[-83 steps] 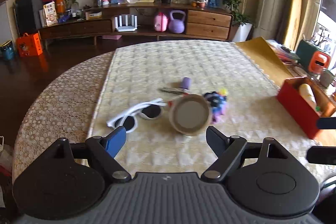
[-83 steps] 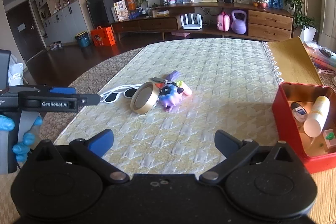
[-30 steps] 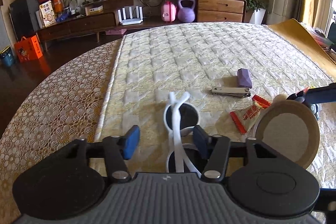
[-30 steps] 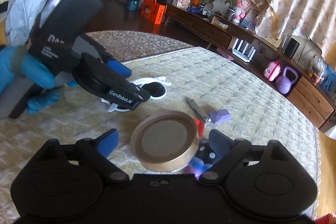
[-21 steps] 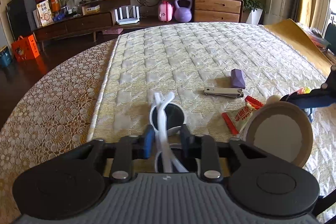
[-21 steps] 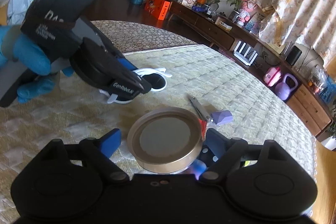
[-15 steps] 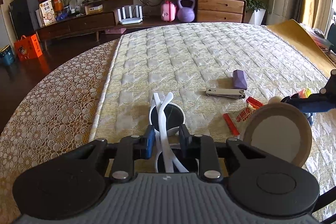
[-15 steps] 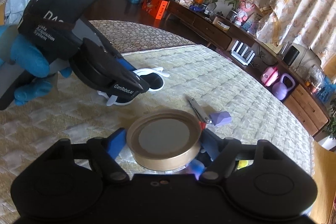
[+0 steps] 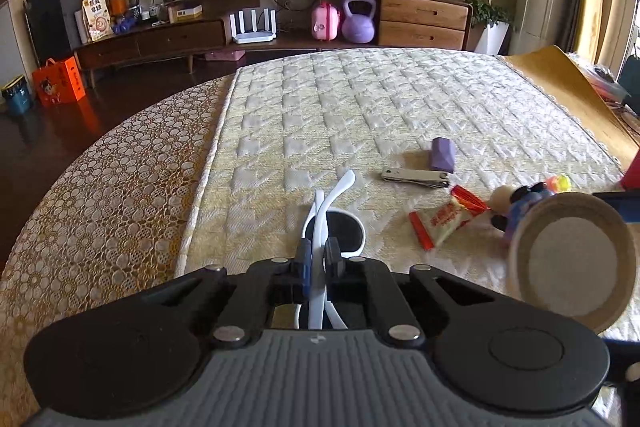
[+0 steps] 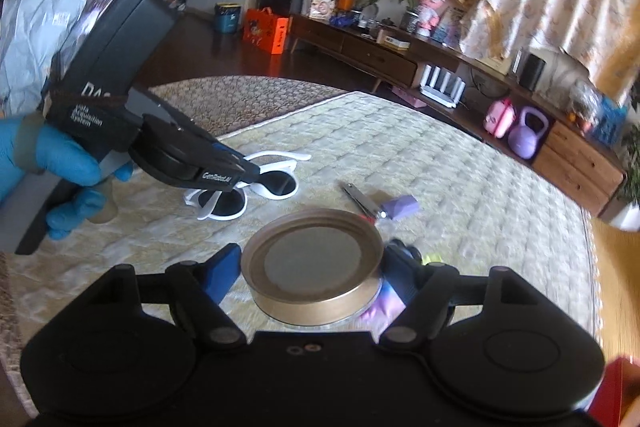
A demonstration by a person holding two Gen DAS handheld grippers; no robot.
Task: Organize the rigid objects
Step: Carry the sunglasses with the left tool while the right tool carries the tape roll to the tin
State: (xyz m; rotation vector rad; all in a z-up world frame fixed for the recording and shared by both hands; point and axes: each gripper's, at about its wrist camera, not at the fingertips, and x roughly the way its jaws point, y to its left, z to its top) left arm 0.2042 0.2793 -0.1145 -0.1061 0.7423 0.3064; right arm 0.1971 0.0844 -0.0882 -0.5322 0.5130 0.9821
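My left gripper [image 9: 318, 259] is shut on the folded arms of the white sunglasses [image 9: 340, 223], which rest on the quilted table cover. The sunglasses also show in the right wrist view [image 10: 276, 183], under the left gripper [image 10: 244, 167]. My right gripper [image 10: 312, 273] is shut on a round gold tin lid [image 10: 312, 267]; both fingers touch its rim. The lid appears at the right of the left wrist view [image 9: 572, 261], tilted up off the table.
On the cover lie a nail clipper [image 9: 416, 177], a purple eraser [image 9: 442, 155], a red-and-white snack packet [image 9: 444, 219] and a purple plush toy [image 9: 524, 203] behind the lid. A red box edge [image 10: 616, 391] shows at lower right. The table's round edge [image 9: 100, 163] lies left.
My left gripper has closed fully on the sunglasses' arms. My right gripper has closed on the gold lid and the lid has lifted and tilted.
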